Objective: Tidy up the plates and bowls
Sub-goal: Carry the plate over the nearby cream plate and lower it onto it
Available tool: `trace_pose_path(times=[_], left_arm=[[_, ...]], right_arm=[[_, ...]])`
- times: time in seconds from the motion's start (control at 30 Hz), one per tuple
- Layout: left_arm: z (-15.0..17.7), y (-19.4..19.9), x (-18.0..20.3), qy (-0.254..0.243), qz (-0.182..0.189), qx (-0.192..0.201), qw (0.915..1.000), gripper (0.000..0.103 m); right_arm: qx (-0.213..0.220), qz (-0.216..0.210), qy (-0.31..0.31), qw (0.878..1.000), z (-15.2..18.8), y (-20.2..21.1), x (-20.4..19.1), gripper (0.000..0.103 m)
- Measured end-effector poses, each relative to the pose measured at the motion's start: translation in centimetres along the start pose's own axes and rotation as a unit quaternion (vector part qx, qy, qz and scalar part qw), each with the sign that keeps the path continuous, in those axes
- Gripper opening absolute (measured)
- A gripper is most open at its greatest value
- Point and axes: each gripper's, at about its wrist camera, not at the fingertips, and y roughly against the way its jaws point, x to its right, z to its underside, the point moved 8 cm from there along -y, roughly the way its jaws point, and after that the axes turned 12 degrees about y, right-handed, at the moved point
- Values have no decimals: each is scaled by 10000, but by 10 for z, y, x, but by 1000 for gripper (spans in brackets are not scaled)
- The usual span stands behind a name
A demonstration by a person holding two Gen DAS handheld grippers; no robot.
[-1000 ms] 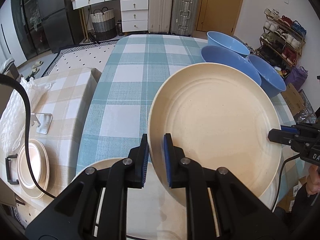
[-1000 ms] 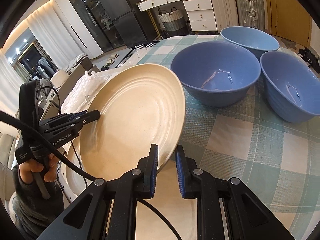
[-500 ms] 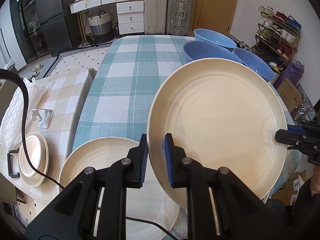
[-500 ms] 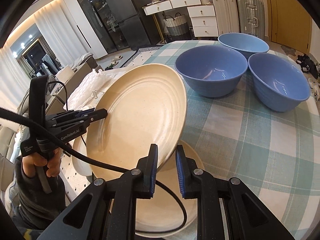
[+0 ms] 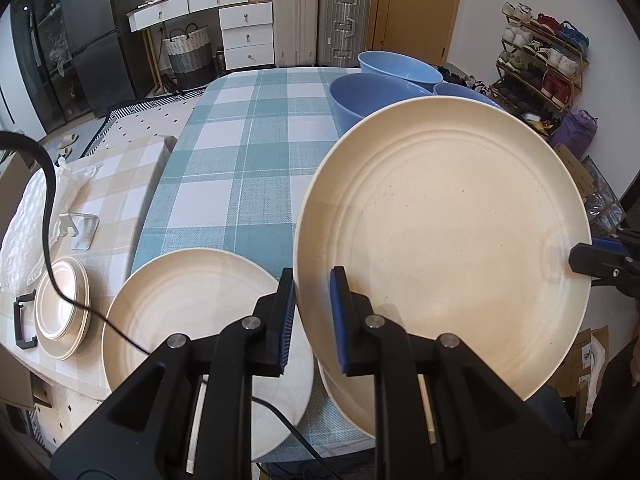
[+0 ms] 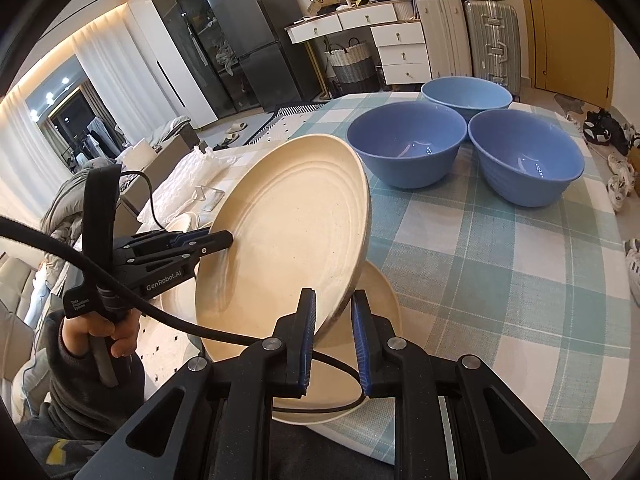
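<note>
A large round cream plate [image 5: 444, 236] is held tilted above the green checked table [image 5: 248, 184], clamped at opposite rims by the left gripper [image 5: 313, 320] and right gripper [image 6: 332, 336].

Left gripper [image 5: 312, 316]: black angular arms, blue ribbed pads, silver pivot screws, white "GenRobot.AI" lettering on its side | Right gripper [image 6: 332, 336]: same build | Cable [image 6: 120, 292]: black, trailing behind the handle | Hand [image 6: 100, 332]: dark grey sleeve below it

Matt, faintly speckled cream round plate [image 5: 444, 240]; glossy smooth blue plastic bowls [image 6: 406, 148]; woven teal-and-white checked tablecloth [image 5: 248, 168].
</note>
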Motion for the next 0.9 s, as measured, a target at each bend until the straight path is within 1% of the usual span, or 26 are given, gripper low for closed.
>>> trace_pose_path(times=[0.23,0.33,0.4,0.57,0.67,0.9], left_arm=[[8,21,10,-141,-89,14,9999,15],[10,36,11,-123,-94,119,9998,14],[11,46,13,-198,-172,174,9995,14],[17,60,11,-245,-209,227,9992,14],[21,60,12,-245,-222,209,9992,14],[36,41,15,-212,-199,-9,9996,14]], right_arm=[[-33,95,37,9999,5,24,-13,18],[-36,53,-29,10000,10,33,-19,18],[-46,9,-79,10000,14,37,-24,18],[-52,-33,-57,10000,25,41,-34,17],[-13,-45,-107,9999,26,39,-31,18],[-59,-39,-226,9997,37,31,-23,17]])
